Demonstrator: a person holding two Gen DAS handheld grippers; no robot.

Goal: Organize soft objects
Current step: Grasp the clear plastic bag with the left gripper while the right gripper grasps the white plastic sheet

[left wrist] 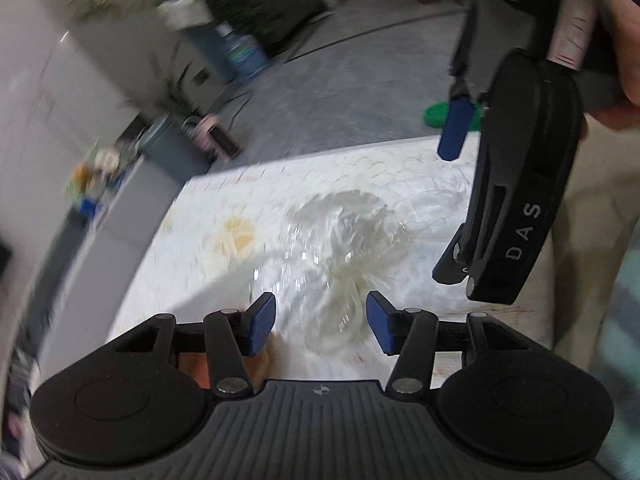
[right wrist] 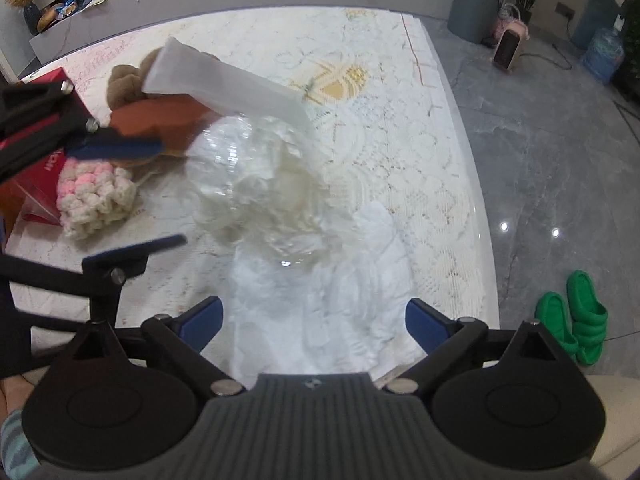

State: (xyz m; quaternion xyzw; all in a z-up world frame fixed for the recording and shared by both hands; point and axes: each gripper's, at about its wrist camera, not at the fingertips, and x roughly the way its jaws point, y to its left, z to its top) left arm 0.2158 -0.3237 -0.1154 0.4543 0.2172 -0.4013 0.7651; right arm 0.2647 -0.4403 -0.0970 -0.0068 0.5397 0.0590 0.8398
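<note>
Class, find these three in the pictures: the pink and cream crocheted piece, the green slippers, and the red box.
crocheted piece (right wrist: 96,200), right wrist view, its knobbly middle.
green slippers (right wrist: 576,316), right wrist view, the nearer slipper's strap.
red box (right wrist: 48,160), right wrist view, its lettered side.

1. White fluffy bundle in clear plastic wrap (right wrist: 256,184): crumpled, lying beyond the right gripper's fingertips.
2. Pink-and-cream knitted piece (right wrist: 96,200): beside the left gripper's fingers.
3. Brown plush (right wrist: 128,84): partly hidden, farther off.

Lace-covered table (right wrist: 420,184), perhaps white cloth (right wrist: 320,312)
</note>
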